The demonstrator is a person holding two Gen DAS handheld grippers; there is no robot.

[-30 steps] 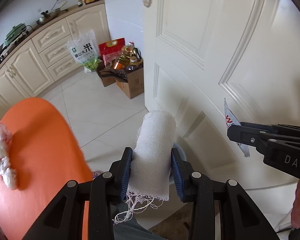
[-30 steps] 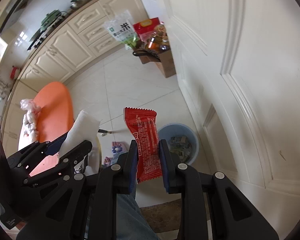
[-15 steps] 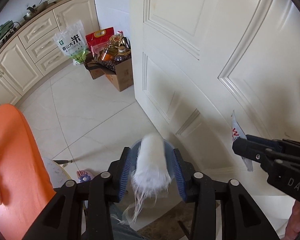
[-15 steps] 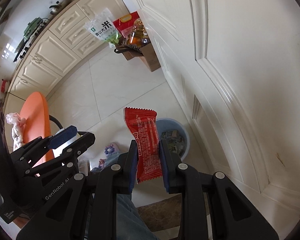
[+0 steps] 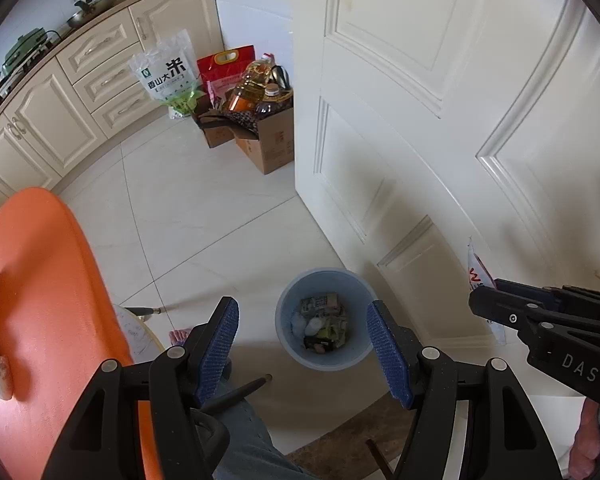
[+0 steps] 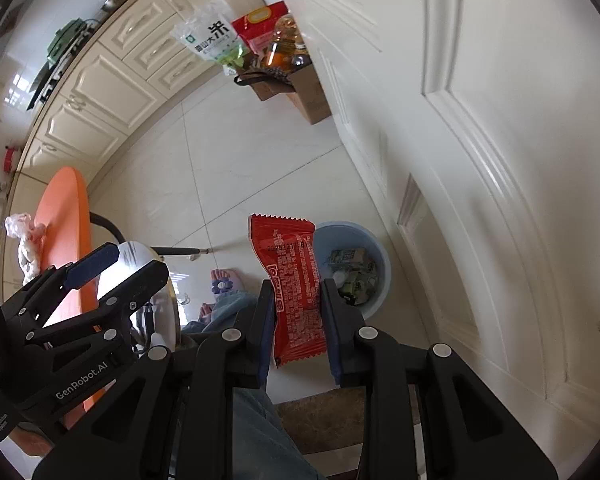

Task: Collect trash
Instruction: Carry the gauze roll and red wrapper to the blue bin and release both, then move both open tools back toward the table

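A round pale-blue plastic waste bin (image 5: 323,318) stands on the white tiled floor (image 5: 188,208), just beside the foot of a cream panelled door (image 5: 440,120). Crumpled wrappers and paper scraps (image 5: 324,322) are seen lying in its bottom. In the left wrist view the bin is framed between the blue-padded fingers of the left gripper (image 5: 302,340), whose jaws have just been opening and now stand wide with nothing between them. In the right wrist view the bin (image 6: 374,256) is partly covered by a red printed snack wrapper (image 6: 294,288), which is clamped upright between the narrow-set pads of the right gripper (image 6: 296,320).

Only the white back edge of that wrapper (image 5: 478,272) is shown in the left view, poking out past the black side of the right gripper (image 5: 540,320); its red face is shown by the right view alone. The left gripper (image 6: 112,268) is seen from the side in the right view, in front of a round orange tabletop (image 6: 64,200), on which a pale crumpled bundle (image 6: 24,240) is lying. The right view also shows a blue-jeaned leg (image 6: 236,308) and a foot in a pink sandal (image 6: 222,280).

Farther off, cream kitchen cabinets (image 5: 80,92), a white-and-green rice bag (image 5: 168,76) and a brown cardboard box holding oil bottles (image 5: 268,140) are visible in both views.
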